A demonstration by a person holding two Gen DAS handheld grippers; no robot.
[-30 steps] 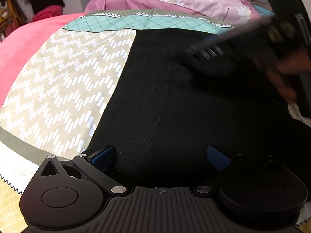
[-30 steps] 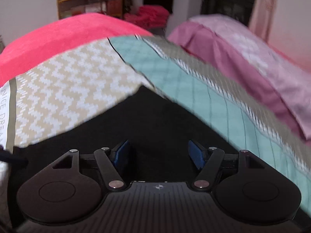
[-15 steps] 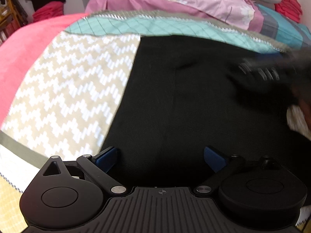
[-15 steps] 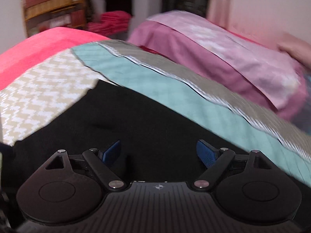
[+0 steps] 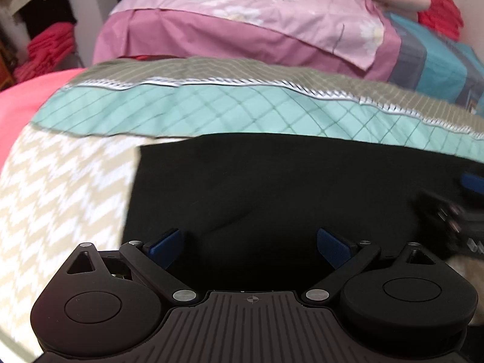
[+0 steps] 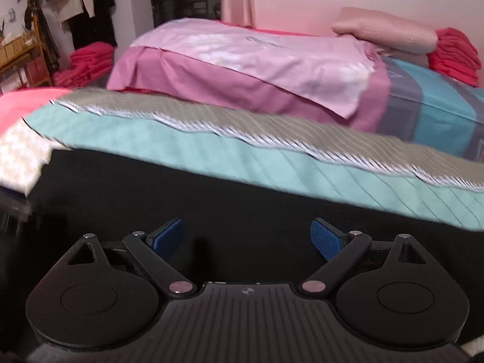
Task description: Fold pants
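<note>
a: nearest first, what are the claws doing?

b: the left gripper (image 5: 249, 243) stands wide, blue pads clear, with nothing between them. the right gripper (image 6: 246, 237) is wide too and its jaws are opening, with nothing pinched; it also shows blurred at 3 o'clock in the left view.

a: and the pants?

b: the pants (image 5: 272, 187) lie flat and black right under both claws, filling the middle, with one small crease near the centre.

a: under them?

b: a quilt (image 5: 60, 199), beige zigzag at 9 o'clock and a teal band (image 6: 211, 151) at 12 along the pants' far edge.

a: farther off?

b: a pink sheet (image 6: 257, 57) at 12 o'clock, and red cloths (image 6: 453, 54) at 2.
</note>
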